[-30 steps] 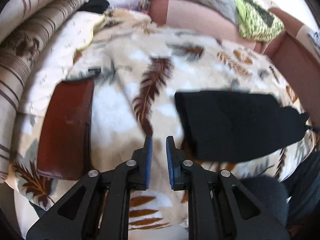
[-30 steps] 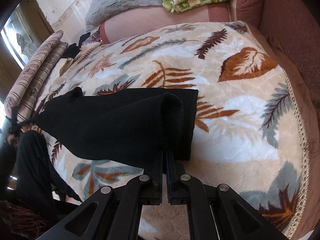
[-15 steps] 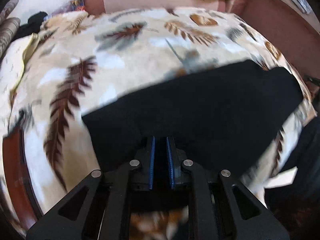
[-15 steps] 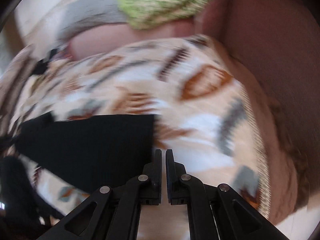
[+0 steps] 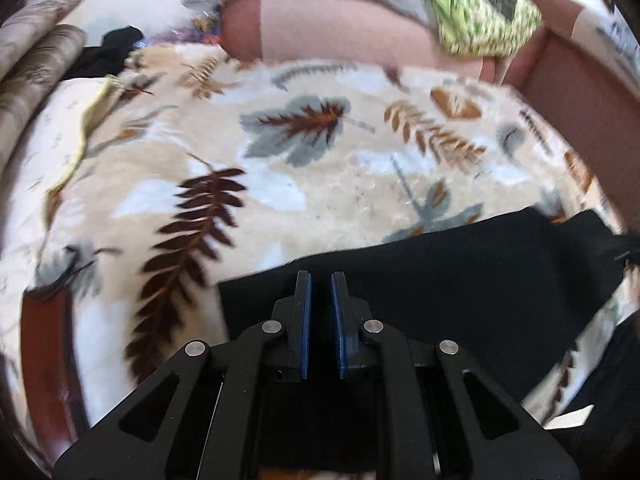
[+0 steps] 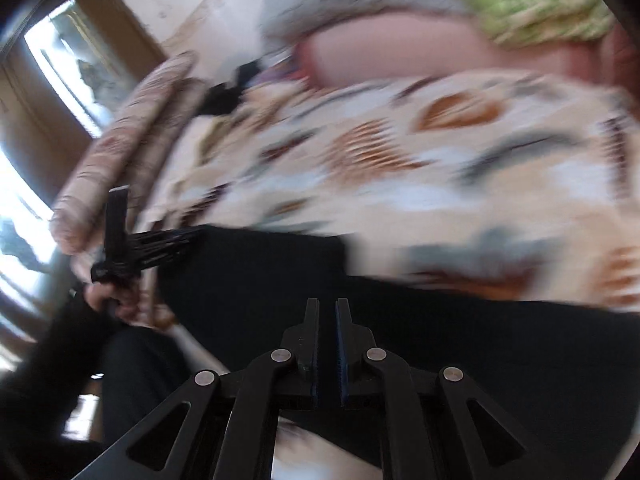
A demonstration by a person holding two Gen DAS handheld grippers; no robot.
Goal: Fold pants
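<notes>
While both cameras are pretty smeared, I can still make out the folded black fabric pants [image 5: 460, 280] lying flat along the near edge of the bed, on the fluffy cream blanket with a leaf print [image 5: 320, 176]. My left gripper [image 5: 321, 276] hangs over the pants' left end, jaws pressed nearly together and pinching nothing. My right gripper [image 6: 327, 304] sits above the black cloth too, jaws just as tight and empty. From the right camera, the hand [image 6: 108, 296] holding the left gripper shows by the pants' far-left end.
</notes>
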